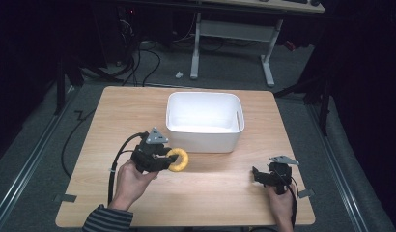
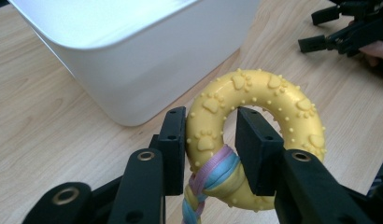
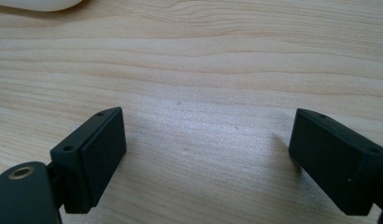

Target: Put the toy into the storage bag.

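Just in front of the white bin, my left gripper was clamped on the yellow ring toy. The bin lay straight ahead. My right gripper rested well apart, jaws wide.

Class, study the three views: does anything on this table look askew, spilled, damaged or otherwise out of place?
Nothing stands out. The left gripper is shut on the yellow ring toy beside the white bin, which sits upright and intact on the wooden table. The right gripper is open over bare wood.
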Demonstrator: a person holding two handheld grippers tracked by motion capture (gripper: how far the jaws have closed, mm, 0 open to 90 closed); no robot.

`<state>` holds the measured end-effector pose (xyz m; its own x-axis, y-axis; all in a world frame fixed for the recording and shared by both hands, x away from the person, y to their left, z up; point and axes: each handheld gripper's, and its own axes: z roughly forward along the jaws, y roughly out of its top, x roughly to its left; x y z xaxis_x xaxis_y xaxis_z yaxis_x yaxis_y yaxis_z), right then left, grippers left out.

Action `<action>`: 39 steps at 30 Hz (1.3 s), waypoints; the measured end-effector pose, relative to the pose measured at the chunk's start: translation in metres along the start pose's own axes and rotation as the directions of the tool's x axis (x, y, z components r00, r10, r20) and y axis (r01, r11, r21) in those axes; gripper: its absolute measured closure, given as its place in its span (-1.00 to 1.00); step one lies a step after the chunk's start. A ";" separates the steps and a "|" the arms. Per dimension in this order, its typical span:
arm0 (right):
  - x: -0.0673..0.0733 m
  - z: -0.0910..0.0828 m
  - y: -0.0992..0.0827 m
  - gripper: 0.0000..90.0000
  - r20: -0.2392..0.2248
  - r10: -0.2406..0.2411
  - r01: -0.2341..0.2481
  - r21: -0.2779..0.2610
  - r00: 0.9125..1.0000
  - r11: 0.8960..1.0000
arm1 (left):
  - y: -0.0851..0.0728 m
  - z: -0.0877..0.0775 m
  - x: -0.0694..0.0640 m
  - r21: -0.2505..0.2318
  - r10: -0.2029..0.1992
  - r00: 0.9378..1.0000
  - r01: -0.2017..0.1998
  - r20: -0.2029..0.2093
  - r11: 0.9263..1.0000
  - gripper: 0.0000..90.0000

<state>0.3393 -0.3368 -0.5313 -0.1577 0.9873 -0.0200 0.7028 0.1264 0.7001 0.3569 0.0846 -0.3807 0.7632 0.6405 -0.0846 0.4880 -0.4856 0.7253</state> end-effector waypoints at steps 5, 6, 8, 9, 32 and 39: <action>0.000 0.000 0.000 -0.74 -0.004 -0.003 0.003 -0.001 1.000 1.000 | 0.012 -0.009 0.002 -0.010 0.016 1.000 -0.016 -0.006 1.000 0.43; 0.001 0.000 0.000 -0.73 -0.005 -0.002 0.002 0.000 1.000 1.000 | 0.014 -0.011 0.001 -0.015 0.016 1.000 -0.016 -0.007 1.000 0.43; 0.001 0.000 0.000 -0.73 -0.007 -0.006 0.005 -0.004 1.000 1.000 | 0.019 -0.013 0.002 -0.021 0.023 1.000 -0.023 -0.011 1.000 0.43; 0.001 0.000 0.000 -0.72 -0.008 -0.008 0.008 -0.005 1.000 1.000 | 0.021 -0.015 0.003 -0.020 0.030 0.999 -0.031 -0.016 0.999 0.43; 0.001 0.000 0.000 -0.72 -0.009 -0.008 0.008 -0.005 1.000 1.000 | 0.068 -0.015 0.018 -0.042 0.026 0.998 -0.024 0.058 0.999 0.43; 0.001 0.000 0.000 -0.72 -0.009 -0.008 0.008 -0.005 1.000 1.000 | 0.082 -0.008 0.026 -0.029 0.023 0.999 -0.022 0.047 0.999 0.43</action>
<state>0.3389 -0.3361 -0.5314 -0.1694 0.9854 -0.0196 0.6981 0.1340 0.7034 0.4133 0.0659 -0.3181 0.7933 0.6006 -0.0996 0.4587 -0.4820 0.7465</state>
